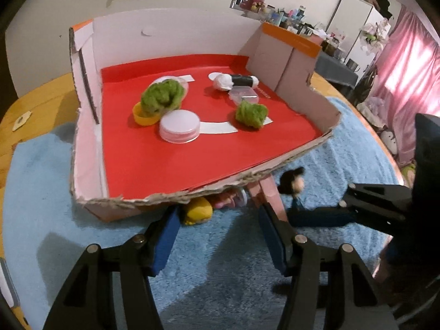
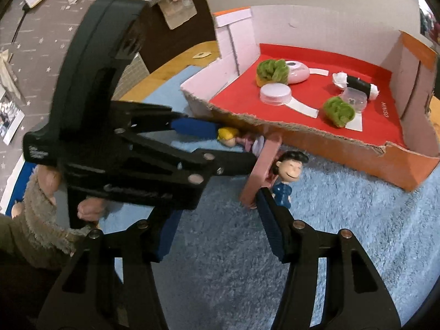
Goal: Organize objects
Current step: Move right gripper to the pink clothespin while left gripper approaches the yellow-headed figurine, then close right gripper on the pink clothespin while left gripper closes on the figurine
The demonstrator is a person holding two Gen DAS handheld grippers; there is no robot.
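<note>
Nearest, the right gripper (image 2: 217,236) closes on the pink flap (image 2: 260,170) beside the dark-haired figurine (image 2: 286,178), the left gripper (image 1: 217,228) stands spread around a blonde figurine (image 1: 198,210), and beyond tilts the cardboard box (image 1: 316,115) with green wool (image 1: 162,97).

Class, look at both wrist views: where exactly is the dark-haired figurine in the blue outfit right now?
The dark-haired figurine stands upright on the blue rug, outside the cardboard box, beside the pink block near the box's torn front edge.

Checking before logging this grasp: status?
Left gripper straddles blonde figurine, grip unconfirmed. Right gripper open, empty, beside dark-haired figurine. Pink cardboard flap crowds both; box edge overhangs.
</note>
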